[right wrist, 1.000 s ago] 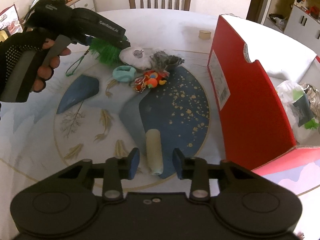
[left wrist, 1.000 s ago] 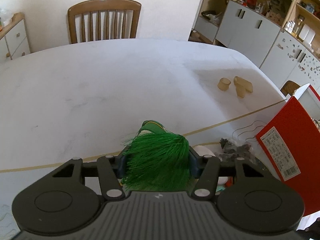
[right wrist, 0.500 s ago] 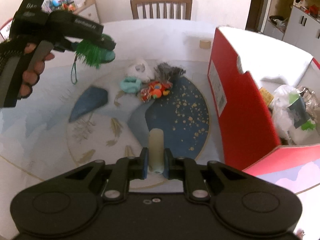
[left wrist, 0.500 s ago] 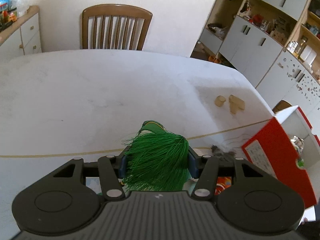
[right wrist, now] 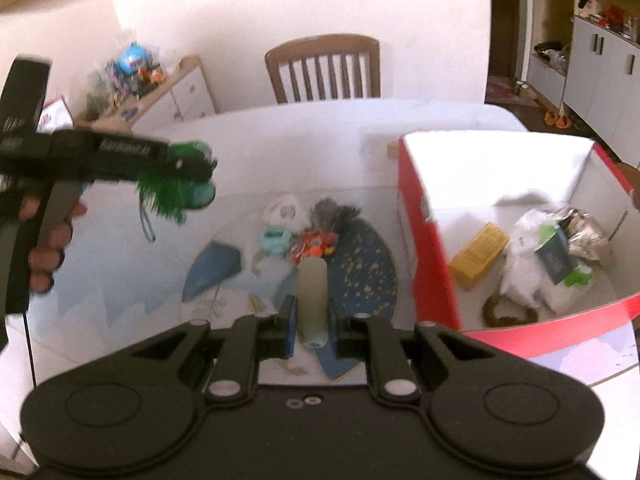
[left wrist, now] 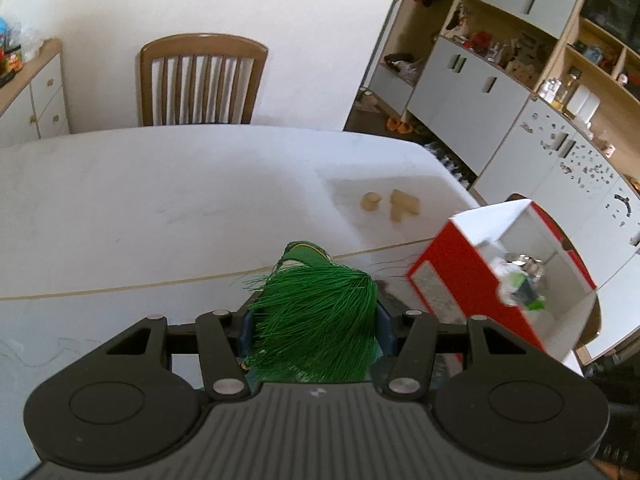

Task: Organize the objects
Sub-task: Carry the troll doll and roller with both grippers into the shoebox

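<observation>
My left gripper [left wrist: 316,332] is shut on a green tassel ornament [left wrist: 316,320] and holds it high above the table; it also shows in the right wrist view [right wrist: 172,188], held up at the left. My right gripper [right wrist: 312,320] is shut on a pale cream cylinder [right wrist: 313,300] and holds it above the round blue mat [right wrist: 360,276]. The open red box [right wrist: 428,240] stands to the right with a yellow packet [right wrist: 478,256] and white bag [right wrist: 532,268] inside. It shows in the left wrist view [left wrist: 460,280] at the lower right.
A white pouch [right wrist: 286,212], a grey tuft [right wrist: 334,212], a teal toy [right wrist: 274,240] and a red-orange toy [right wrist: 318,246] lie on the mat. Tan wooden pieces [left wrist: 400,204] lie on the white table [left wrist: 160,200]. A wooden chair [left wrist: 200,80] stands behind.
My right gripper closed on the cream cylinder and lifted it off the mat. My left gripper rose higher with the green tassel and turned toward the red box.
</observation>
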A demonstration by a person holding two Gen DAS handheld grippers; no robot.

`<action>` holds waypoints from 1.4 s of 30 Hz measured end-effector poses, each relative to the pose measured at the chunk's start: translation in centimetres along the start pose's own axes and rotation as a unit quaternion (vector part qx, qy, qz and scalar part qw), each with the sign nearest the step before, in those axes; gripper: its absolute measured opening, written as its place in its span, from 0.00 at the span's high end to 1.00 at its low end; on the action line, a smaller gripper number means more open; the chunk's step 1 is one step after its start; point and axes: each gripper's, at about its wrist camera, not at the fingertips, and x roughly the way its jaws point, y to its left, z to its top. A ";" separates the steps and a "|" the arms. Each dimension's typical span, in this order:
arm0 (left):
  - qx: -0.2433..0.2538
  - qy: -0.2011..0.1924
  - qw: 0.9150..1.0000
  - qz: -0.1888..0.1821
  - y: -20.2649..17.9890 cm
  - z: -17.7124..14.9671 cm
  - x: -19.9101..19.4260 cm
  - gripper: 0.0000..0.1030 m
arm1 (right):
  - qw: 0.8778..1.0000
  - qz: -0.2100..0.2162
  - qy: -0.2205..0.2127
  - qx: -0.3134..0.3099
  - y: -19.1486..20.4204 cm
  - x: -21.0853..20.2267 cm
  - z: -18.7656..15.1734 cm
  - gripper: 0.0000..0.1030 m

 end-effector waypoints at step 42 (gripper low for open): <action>0.100 0.015 0.995 -0.026 -25.8 3.1 8.9 0.46 | 0.998 -0.026 -0.046 0.020 -20.2 -5.2 2.4 0.86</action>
